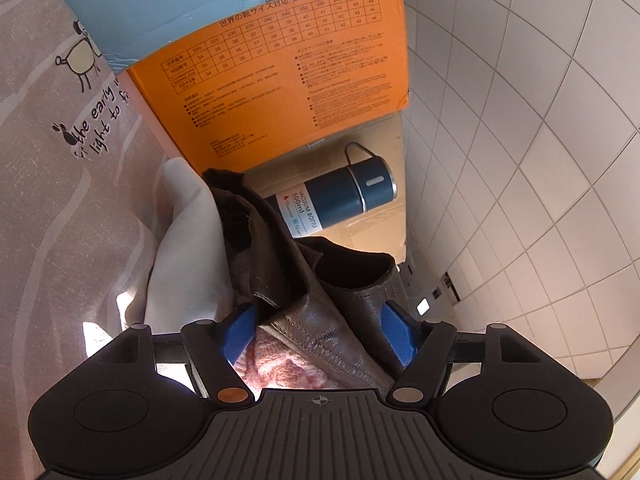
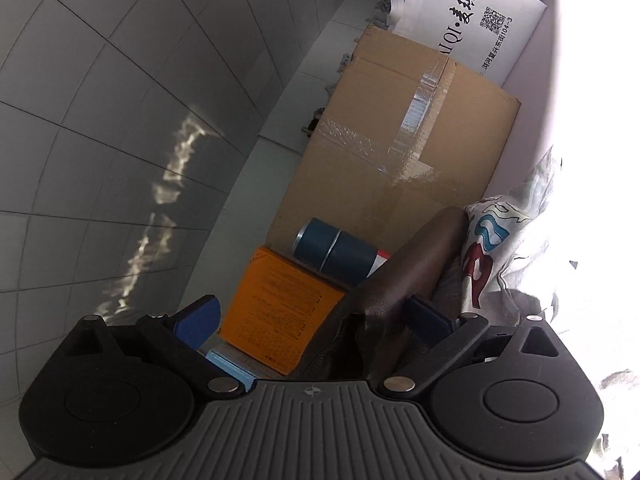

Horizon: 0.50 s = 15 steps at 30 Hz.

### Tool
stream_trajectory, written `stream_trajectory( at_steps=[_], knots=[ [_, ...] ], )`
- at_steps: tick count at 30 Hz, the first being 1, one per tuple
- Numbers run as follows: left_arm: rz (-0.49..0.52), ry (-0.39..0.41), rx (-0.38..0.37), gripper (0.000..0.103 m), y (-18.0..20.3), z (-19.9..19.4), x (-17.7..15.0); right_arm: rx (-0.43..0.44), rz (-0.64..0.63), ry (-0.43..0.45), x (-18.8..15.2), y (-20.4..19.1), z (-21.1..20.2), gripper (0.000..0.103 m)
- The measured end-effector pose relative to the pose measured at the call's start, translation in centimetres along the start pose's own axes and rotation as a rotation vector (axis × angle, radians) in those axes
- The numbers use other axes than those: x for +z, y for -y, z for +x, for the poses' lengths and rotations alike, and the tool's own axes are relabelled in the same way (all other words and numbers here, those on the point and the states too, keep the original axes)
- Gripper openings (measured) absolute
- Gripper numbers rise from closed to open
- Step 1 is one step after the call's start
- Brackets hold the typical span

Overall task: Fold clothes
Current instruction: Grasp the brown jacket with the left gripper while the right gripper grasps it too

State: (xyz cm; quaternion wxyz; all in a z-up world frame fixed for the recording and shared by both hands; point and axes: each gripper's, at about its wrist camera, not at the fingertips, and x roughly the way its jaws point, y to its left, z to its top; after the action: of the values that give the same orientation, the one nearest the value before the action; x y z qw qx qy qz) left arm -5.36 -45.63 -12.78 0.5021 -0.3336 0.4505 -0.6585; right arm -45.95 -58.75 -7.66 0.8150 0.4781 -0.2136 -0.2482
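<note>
A brown leather garment (image 1: 320,304) lies bunched between the blue fingers of my left gripper (image 1: 318,326), whose jaws stand wide apart around it. A pink knit piece (image 1: 280,368) and a white cloth (image 1: 188,248) lie beside it. In the right wrist view the same brown leather (image 2: 384,300) rises between the jaws of my right gripper (image 2: 316,320), also wide apart, with the cloth against the right finger (image 2: 430,320). A white printed shirt (image 2: 504,248) lies to the right.
An orange shoe box (image 1: 280,80) under a light blue box (image 1: 180,4), a dark blue vacuum bottle (image 1: 344,196) and a taped cardboard box (image 2: 400,152) stand ahead. A pink printed bedsheet (image 1: 60,200) lies left. A white tiled wall (image 1: 520,140) is close on the right.
</note>
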Motion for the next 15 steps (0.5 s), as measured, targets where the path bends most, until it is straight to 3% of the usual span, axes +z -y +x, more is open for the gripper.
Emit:
stream_trajectory(
  at_steps=[3,6,10,12,13,15],
  knots=[
    [-0.024,0.027,0.035,0.069,-0.6,0.1,0.4,-0.013,-0.043,-0.029,-0.2,-0.6,0.8,0.103],
    [-0.065,0.046,0.048,0.069,-1.1,0.3,0.8,-0.113,-0.053,-0.042,-0.3,-0.4,2.2,0.103],
    [-0.033,0.083,0.056,0.069,-0.8,0.6,0.7,-0.181,-0.051,-0.016,-0.5,0.0,4.0,0.101],
    [-0.019,0.093,0.060,0.054,-0.7,0.8,0.6,-0.211,-0.096,-0.008,-0.8,-0.3,5.1,0.100],
    [-0.013,0.089,0.065,0.049,-0.7,1.0,0.6,-0.252,-0.134,-0.005,-1.2,-0.5,5.5,0.094],
    [-0.001,0.079,0.069,0.036,-0.7,1.1,0.6,-0.338,-0.212,0.001,-2.0,-0.9,6.5,0.066]
  ],
)
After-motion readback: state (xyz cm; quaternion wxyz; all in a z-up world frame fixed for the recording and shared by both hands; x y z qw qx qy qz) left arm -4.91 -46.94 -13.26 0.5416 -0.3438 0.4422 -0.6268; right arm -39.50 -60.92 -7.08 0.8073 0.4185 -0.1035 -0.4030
